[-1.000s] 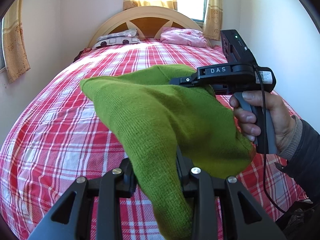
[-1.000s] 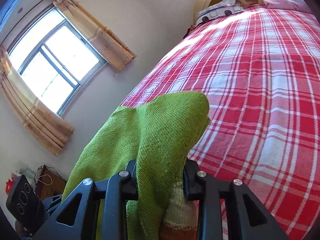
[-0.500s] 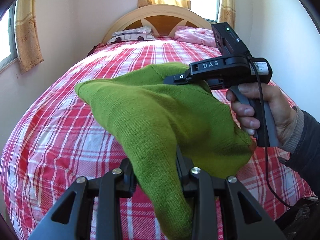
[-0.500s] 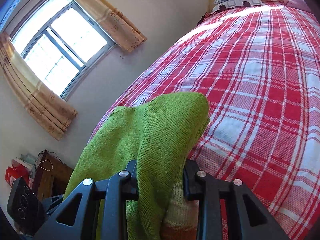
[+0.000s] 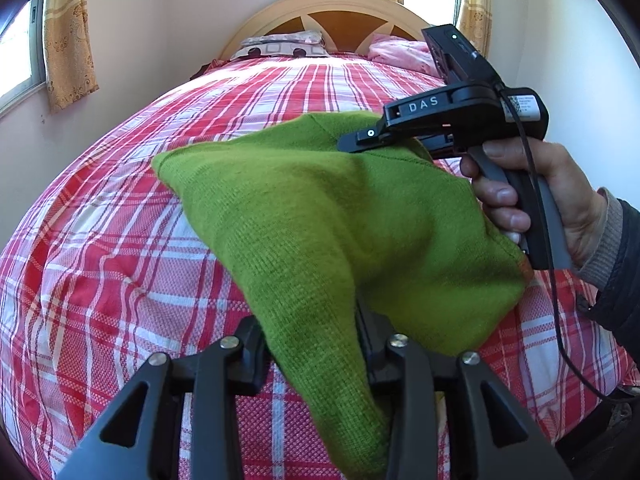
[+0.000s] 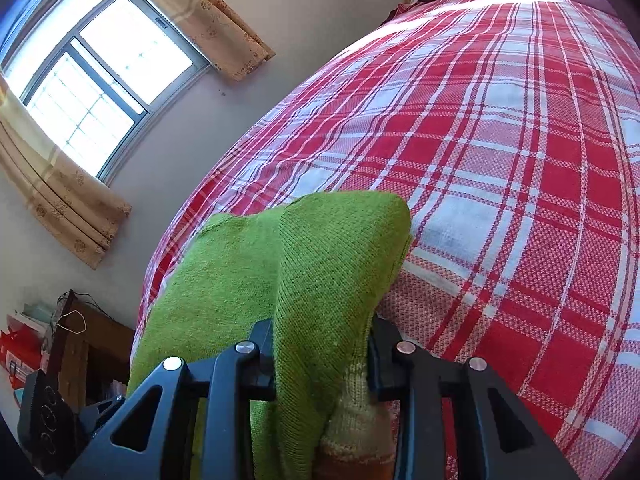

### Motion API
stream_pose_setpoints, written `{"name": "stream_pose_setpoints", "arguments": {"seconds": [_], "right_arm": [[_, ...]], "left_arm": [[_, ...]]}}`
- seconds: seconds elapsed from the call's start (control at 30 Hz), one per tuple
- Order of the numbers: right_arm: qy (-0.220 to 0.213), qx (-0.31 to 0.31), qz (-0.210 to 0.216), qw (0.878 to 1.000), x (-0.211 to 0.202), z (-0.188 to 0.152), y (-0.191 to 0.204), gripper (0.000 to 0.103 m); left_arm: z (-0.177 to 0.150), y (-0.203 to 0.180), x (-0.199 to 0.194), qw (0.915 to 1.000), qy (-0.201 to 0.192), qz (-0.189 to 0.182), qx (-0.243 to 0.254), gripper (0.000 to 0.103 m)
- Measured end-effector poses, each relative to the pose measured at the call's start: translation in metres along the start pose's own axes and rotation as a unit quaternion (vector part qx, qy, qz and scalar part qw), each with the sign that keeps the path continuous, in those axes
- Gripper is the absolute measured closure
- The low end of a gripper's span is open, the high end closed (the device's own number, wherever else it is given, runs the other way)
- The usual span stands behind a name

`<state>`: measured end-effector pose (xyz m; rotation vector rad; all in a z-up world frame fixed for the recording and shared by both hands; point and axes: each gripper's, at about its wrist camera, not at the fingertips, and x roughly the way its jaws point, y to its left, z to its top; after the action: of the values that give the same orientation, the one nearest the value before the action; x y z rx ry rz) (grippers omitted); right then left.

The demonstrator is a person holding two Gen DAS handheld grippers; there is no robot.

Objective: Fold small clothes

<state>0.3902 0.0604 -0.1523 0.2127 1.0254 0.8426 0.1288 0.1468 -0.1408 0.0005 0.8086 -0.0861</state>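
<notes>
A small green knitted garment (image 5: pixel 320 216) hangs in the air above the red plaid bed (image 5: pixel 120 248), stretched between my two grippers. My left gripper (image 5: pixel 312 344) is shut on its near edge, cloth bunched between the jaws. My right gripper (image 6: pixel 322 344) is shut on another part of the garment (image 6: pixel 304 264), where a cream and orange cuff (image 6: pixel 356 428) shows below. In the left wrist view the right gripper (image 5: pixel 360 140) comes in from the right, held by a hand (image 5: pixel 540 200), its tip at the garment's far edge.
The bed's headboard (image 5: pixel 352 20) and pillows (image 5: pixel 284 44) lie far ahead, with a pink cloth (image 5: pixel 400 52) beside them. A curtained window (image 6: pixel 100 80) and a wooden cabinet (image 6: pixel 84 352) stand left of the bed. Walls close in on both sides.
Both grippers have kept their hold on the garment. They have moved toward the head of the bed, and the views have swung slightly; the garment's shape is about the same.
</notes>
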Motion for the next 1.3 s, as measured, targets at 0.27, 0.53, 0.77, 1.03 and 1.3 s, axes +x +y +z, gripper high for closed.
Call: {"name": "stream_pose_setpoints", "arguments": {"seconds": [0.27, 0.53, 0.77, 1.03, 1.3], "right_arm": [[-0.056, -0.008, -0.028, 0.998, -0.048, -0.008, 0.010, 0.062], [-0.048, -0.052, 0.084, 0.994, -0.087, -0.058, 0.062, 0.041], [-0.018, 0.007, 0.056, 0.998, -0.051, -0.085, 0.034, 0.042], [-0.085, -0.027, -0.033, 0.995, -0.101, -0.108, 0.076, 0.040], [-0.176, -0.091, -0.134, 0.971, -0.159, -0.139, 0.117, 0.035]], "left_arm": [[-0.001, -0.009, -0.038, 0.9960, -0.033, 0.055, 0.062, 0.038], [0.017, 0.034, -0.021, 0.9909, -0.041, 0.128, -0.011, 0.014], [0.001, 0.034, 0.009, 0.9877, -0.030, 0.153, -0.008, 0.001], [-0.004, 0.058, -0.009, 0.9902, -0.033, 0.079, -0.110, 0.000], [0.015, 0.031, -0.057, 0.9886, -0.104, 0.072, -0.082, 0.000]]}}
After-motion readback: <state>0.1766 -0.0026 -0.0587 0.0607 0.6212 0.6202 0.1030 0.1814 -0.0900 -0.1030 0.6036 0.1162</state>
